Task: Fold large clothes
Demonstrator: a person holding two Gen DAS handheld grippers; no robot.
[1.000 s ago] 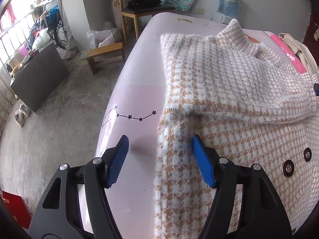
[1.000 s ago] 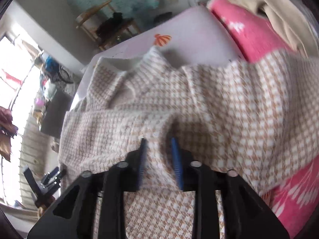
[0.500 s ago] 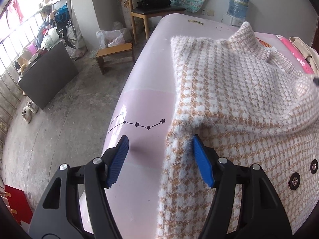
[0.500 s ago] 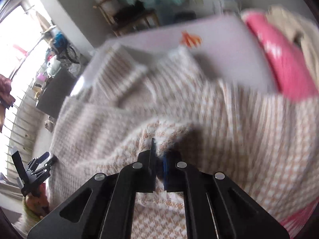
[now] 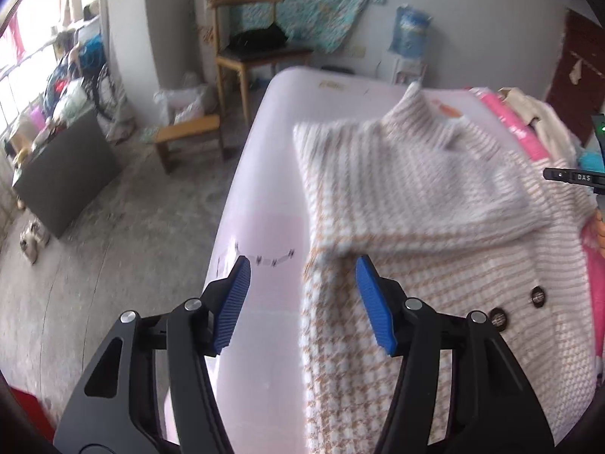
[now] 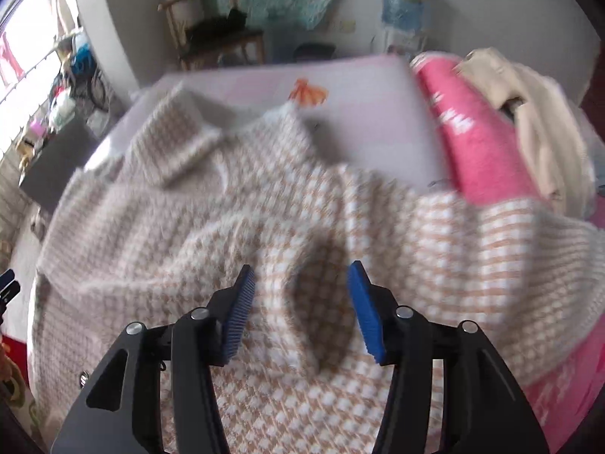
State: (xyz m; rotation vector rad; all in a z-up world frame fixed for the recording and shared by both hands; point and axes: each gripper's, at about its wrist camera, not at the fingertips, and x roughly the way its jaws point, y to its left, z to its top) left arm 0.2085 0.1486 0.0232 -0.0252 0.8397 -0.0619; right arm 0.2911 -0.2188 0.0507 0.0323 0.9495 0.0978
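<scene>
A fuzzy tan-and-white houndstooth cardigan (image 5: pixel 416 234) lies spread on a pale pink bed (image 5: pixel 264 196), collar toward the far end. One sleeve (image 5: pixel 435 204) is folded across the body. Dark buttons (image 5: pixel 537 297) show at the right. My left gripper (image 5: pixel 302 302) is open and empty above the cardigan's left edge. My right gripper (image 6: pixel 298 306) is open and empty just above the cardigan (image 6: pixel 264 227), over a bunched fold (image 6: pixel 325 302) of the sleeve. The right gripper's tip shows at the right edge of the left wrist view (image 5: pixel 574 178).
A pink towel (image 6: pixel 476 143) and a beige garment (image 6: pixel 537 121) are piled at the bed's right side. A wooden chair (image 5: pixel 249 49) and a low stool (image 5: pixel 189 136) stand on the concrete floor (image 5: pixel 113 257) to the left. A dark cabinet (image 5: pixel 64 174) stands by the window.
My right gripper was shut on the sleeve and carried it across the body; it has now opened and let go. My left gripper stayed open and pulled back a little.
</scene>
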